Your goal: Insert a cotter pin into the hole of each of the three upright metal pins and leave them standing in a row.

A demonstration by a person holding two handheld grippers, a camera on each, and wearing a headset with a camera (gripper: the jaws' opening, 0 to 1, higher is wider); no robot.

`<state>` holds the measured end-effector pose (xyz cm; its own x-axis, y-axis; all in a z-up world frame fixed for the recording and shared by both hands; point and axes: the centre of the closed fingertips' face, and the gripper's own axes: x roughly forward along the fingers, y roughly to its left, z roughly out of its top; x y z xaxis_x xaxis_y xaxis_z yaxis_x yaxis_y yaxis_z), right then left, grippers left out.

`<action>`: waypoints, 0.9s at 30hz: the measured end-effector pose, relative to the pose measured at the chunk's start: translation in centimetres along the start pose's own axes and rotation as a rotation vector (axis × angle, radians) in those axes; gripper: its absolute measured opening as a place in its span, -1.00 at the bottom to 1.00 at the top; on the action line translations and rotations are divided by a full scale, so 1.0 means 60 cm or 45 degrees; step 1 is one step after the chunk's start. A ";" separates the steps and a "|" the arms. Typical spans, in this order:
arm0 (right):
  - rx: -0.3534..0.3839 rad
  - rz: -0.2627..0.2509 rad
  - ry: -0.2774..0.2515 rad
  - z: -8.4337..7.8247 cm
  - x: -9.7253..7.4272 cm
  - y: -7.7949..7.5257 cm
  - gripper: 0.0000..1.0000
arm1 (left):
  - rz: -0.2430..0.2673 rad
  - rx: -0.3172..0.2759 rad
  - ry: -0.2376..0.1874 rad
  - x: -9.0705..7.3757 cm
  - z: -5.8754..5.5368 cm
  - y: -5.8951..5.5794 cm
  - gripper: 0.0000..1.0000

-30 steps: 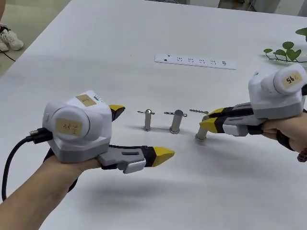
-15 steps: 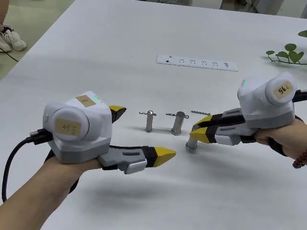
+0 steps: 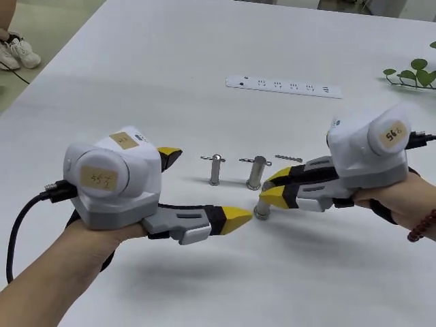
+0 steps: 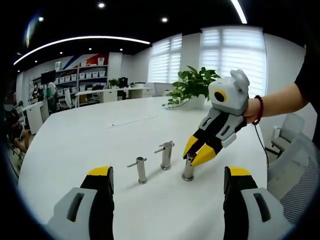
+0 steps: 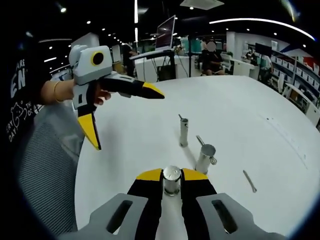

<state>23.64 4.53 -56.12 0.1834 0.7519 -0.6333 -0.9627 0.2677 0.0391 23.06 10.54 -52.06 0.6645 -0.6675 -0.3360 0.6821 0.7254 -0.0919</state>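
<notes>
**Right jaws loaded, left jaws empty**

Clamps bare metal pin (image 5: 171, 180) upright between jaws of right gripper (image 3: 269, 189). Holds left gripper (image 3: 204, 185) jaws wide apart, nothing between. Finds two cottered metal pins (image 5: 184, 132) (image 5: 205, 157) standing just ahead of right jaw tips, loose cotter pin (image 5: 249, 181) right of them.

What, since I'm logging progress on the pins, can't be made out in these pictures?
- Held pin: its hole. In the head view the right gripper covers it; in the right gripper view the pin is seen end-on.
- Loose cotter: too small in the head view to tell its shape.
- Plant: cut off by the right edge of the head view.
</notes>
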 end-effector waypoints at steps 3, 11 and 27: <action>-0.012 0.007 -0.011 0.002 0.000 0.003 -0.84 | -0.001 -0.002 0.001 0.000 0.000 0.000 0.80; -0.098 -0.006 0.008 -0.001 0.002 0.003 -0.83 | -0.001 0.016 0.004 0.002 -0.001 -0.002 0.80; -0.085 -0.032 -0.041 -0.005 -0.004 0.001 -0.80 | -0.004 0.020 0.016 0.002 -0.004 -0.002 0.81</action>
<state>23.50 4.22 -56.20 0.2128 0.7645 -0.6084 -0.9686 0.2469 -0.0285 22.98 10.38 -52.31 0.6585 -0.6677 -0.3471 0.6893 0.7203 -0.0780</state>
